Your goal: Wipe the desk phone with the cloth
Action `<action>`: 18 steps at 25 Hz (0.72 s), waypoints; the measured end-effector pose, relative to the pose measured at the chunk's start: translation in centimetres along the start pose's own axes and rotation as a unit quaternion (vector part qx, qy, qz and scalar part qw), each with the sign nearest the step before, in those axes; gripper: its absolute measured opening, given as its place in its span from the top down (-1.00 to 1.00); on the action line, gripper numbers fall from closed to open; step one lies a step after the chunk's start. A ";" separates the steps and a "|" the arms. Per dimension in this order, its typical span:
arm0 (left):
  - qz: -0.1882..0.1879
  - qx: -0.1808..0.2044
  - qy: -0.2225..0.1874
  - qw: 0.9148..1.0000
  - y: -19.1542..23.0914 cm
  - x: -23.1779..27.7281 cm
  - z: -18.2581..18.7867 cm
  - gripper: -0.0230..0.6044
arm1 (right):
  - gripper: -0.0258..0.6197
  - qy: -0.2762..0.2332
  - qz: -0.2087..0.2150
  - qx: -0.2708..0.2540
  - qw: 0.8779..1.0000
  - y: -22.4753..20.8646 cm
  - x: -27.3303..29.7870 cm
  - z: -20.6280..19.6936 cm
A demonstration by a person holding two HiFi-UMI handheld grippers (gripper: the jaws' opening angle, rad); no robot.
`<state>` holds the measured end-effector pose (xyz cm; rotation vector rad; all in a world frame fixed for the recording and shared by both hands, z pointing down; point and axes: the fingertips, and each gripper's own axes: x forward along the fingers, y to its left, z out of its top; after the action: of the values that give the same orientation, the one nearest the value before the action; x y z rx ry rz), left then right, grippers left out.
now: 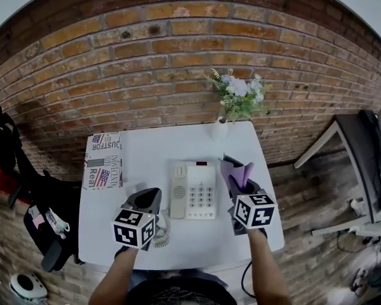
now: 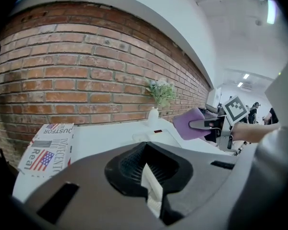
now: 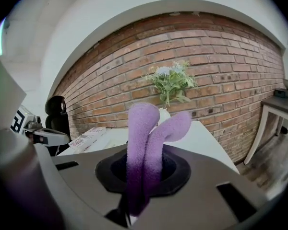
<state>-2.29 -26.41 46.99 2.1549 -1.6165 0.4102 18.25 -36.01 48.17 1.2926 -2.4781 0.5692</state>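
Well, on my head feed the desk phone (image 1: 200, 192) sits flat near the middle of the white table (image 1: 152, 151), handset in its cradle on the left side. My right gripper (image 1: 239, 184) is just beside the phone's right edge, jaws clamped on the purple cloth (image 1: 236, 172). In the right gripper view the cloth stands up out of the jaws in two folded lobes, clear of the phone. My left gripper (image 1: 146, 199) hangs just left of the handset, close to the coiled cord (image 1: 163, 232). Its jaws are drawn together, and the pale sliver at their seam looks to me like the gripper's own pad, though the view is too tight to be sure. A printed box (image 1: 103, 161) lies at the table's far left, and a vase of flowers (image 1: 238, 97) stands at the back against the brick wall (image 1: 146, 56).
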 end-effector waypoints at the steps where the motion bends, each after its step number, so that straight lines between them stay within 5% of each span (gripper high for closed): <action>1: 0.005 -0.003 0.000 1.000 0.0 0.1 -0.1 0.91 | 0.78 0.004 0.003 0.004 1.000 -0.4 0.7 -0.1; 18: 0.051 -0.029 0.003 0.998 2.1 -0.3 -0.7 0.91 | 0.78 0.041 0.044 0.054 0.997 -1.1 8.0 -2.0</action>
<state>-4.36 -26.29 47.75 2.0329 -1.7201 0.3941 14.89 -41.41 53.53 1.1770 -2.4777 0.7719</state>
